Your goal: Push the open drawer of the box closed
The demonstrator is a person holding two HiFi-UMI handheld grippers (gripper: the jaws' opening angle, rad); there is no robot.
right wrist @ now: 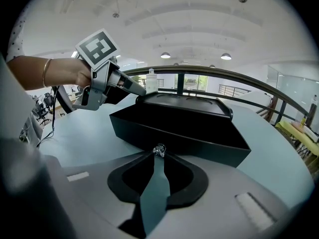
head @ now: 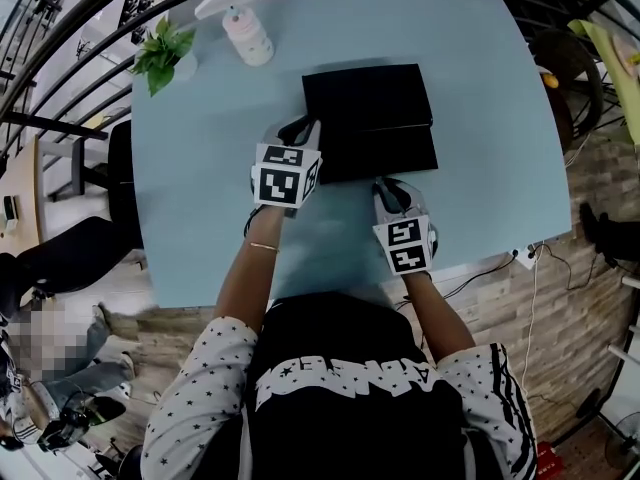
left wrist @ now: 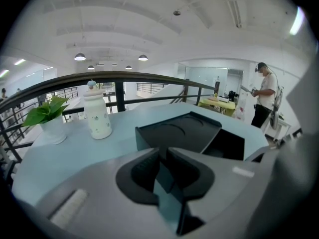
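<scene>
Left gripper [left wrist: 163, 151] fingers nearly together at black box [left wrist: 179, 128] corner — drawer [left wrist: 227, 144] open, bottle [left wrist: 97, 116], plant [left wrist: 46, 111]

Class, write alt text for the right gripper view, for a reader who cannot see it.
A black box sits on a pale blue table with its drawer pulled open toward the camera. The right hand-held gripper closes its jaw tips on the drawer's small clear knob, while the left hand-held gripper is at the box's top left corner.

Head view: right tongs [head: 384, 184] hide drawer knob [right wrist: 159, 150].
</scene>
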